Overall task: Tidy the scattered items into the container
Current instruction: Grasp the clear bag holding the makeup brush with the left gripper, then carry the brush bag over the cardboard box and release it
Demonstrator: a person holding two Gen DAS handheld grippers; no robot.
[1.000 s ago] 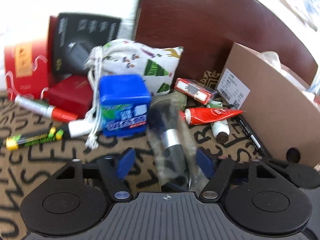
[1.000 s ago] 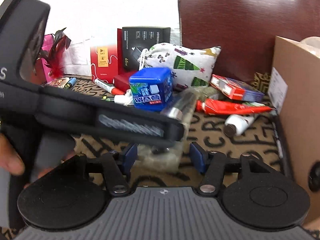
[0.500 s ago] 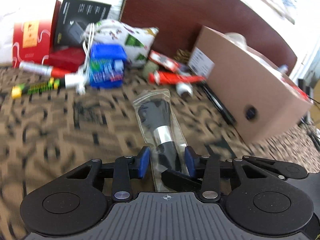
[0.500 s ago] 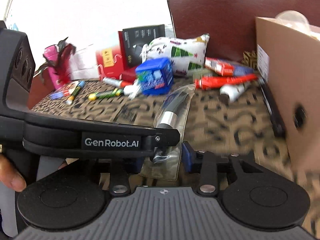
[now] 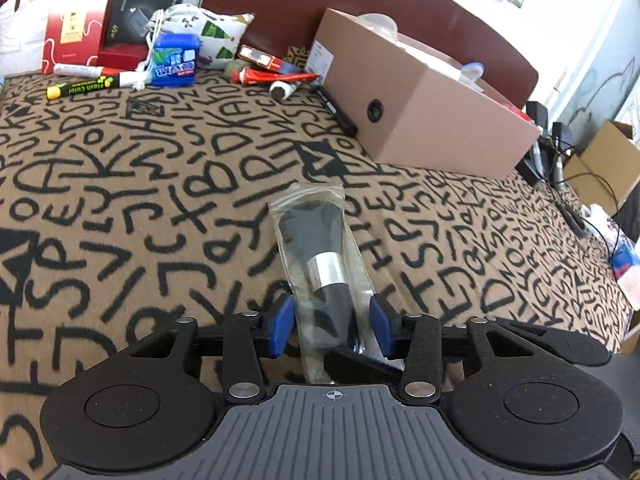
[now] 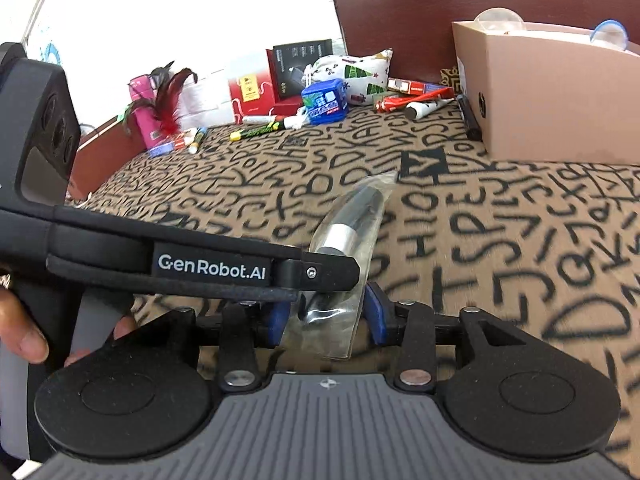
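Note:
A black makeup brush with a silver band, sealed in a clear plastic bag (image 5: 320, 256), is held above the patterned cloth. My left gripper (image 5: 332, 320) is shut on the handle end of the bagged brush. My right gripper (image 6: 326, 314) is also shut on the same bag (image 6: 352, 228), right beside the left gripper's body (image 6: 208, 268). The open cardboard box (image 5: 420, 108) stands at the back right, with some items inside; it also shows in the right wrist view (image 6: 552, 92).
Scattered items lie at the back: a blue box (image 5: 174, 60), a Christmas-print pouch (image 5: 208, 28), a red tube (image 5: 276, 77), markers (image 5: 80, 86), red and black boxes (image 5: 72, 36), a black pen (image 5: 336, 110) by the box. A pink bottle with feathers (image 6: 150, 116) stands far left.
Both grippers closed on the bagged brush and pulled it back, away from the pile of items, lifting it over the open cloth.

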